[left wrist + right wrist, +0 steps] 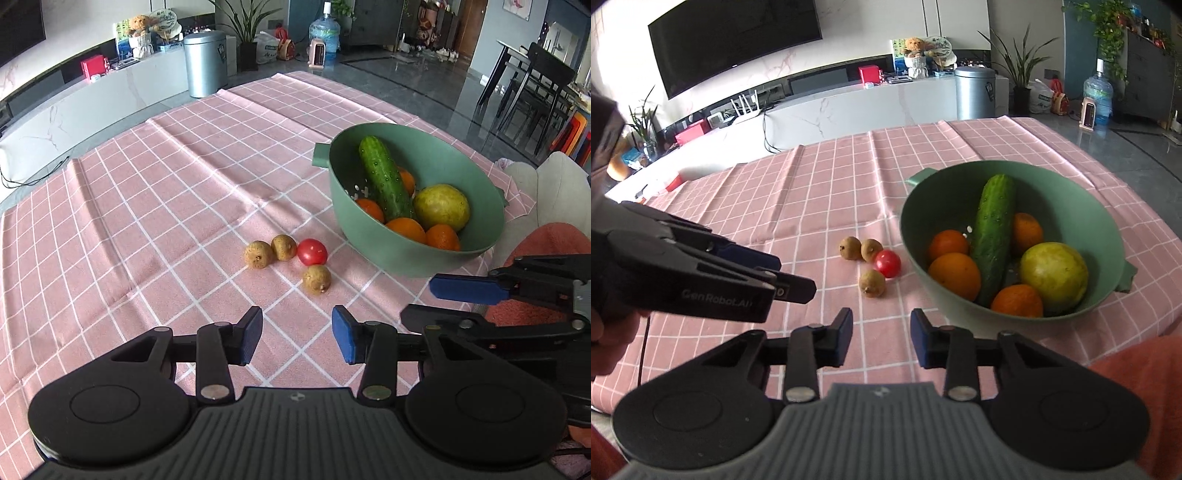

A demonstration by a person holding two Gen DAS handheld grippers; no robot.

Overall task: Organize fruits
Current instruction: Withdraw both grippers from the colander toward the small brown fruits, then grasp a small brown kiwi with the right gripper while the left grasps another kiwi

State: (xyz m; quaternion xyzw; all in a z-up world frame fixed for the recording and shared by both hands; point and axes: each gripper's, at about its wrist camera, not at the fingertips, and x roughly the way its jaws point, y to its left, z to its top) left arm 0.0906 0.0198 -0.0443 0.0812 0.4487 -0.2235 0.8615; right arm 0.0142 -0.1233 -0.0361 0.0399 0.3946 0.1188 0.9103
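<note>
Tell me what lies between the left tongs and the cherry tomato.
In the left wrist view, one small brown fruit sits between the open left tongs and the cherry tomato, just in front of the tomato; otherwise only bare pink checked tablecloth.

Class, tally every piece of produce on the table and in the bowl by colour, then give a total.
Orange, in the green bowl: 4
Green cucumber: 1
Yellow-green round fruit: 1
Red tomato on the cloth: 1
Brown small fruits on the cloth: 3
Total: 10
</note>
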